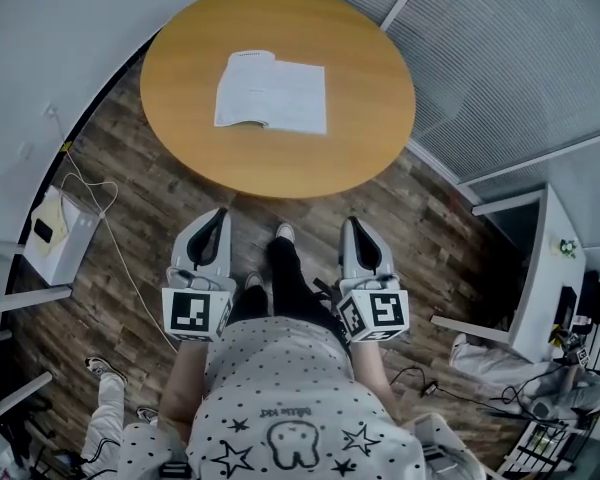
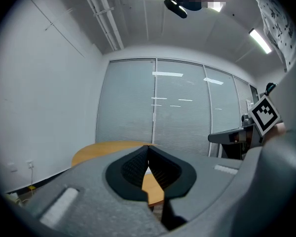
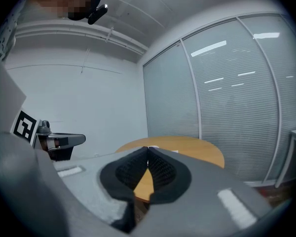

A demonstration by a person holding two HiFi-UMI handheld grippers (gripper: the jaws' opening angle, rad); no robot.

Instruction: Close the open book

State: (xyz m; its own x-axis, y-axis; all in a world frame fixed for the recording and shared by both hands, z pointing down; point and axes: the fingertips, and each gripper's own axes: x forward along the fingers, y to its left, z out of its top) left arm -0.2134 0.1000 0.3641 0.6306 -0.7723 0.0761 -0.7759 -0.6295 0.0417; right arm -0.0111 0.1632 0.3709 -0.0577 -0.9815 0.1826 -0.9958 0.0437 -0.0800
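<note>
An open book (image 1: 271,93) with white pages lies flat on the round wooden table (image 1: 370,138), toward its far left. Both grippers hang well short of the table, over the floor in front of the person. My left gripper (image 1: 218,214) is shut with nothing in it; its tips meet in the left gripper view (image 2: 148,146). My right gripper (image 1: 352,222) is also shut and empty, its tips touching in the right gripper view (image 3: 148,148). A sliver of the book (image 3: 163,148) shows just past the right jaws. The table top (image 2: 108,149) shows beyond the left jaws.
Wood-plank floor (image 1: 160,208) lies between me and the table. A white box (image 1: 58,230) with cables stands at the left wall. A white desk (image 1: 540,268) with clutter is at the right. Blinds (image 1: 500,58) cover the glass wall behind the table.
</note>
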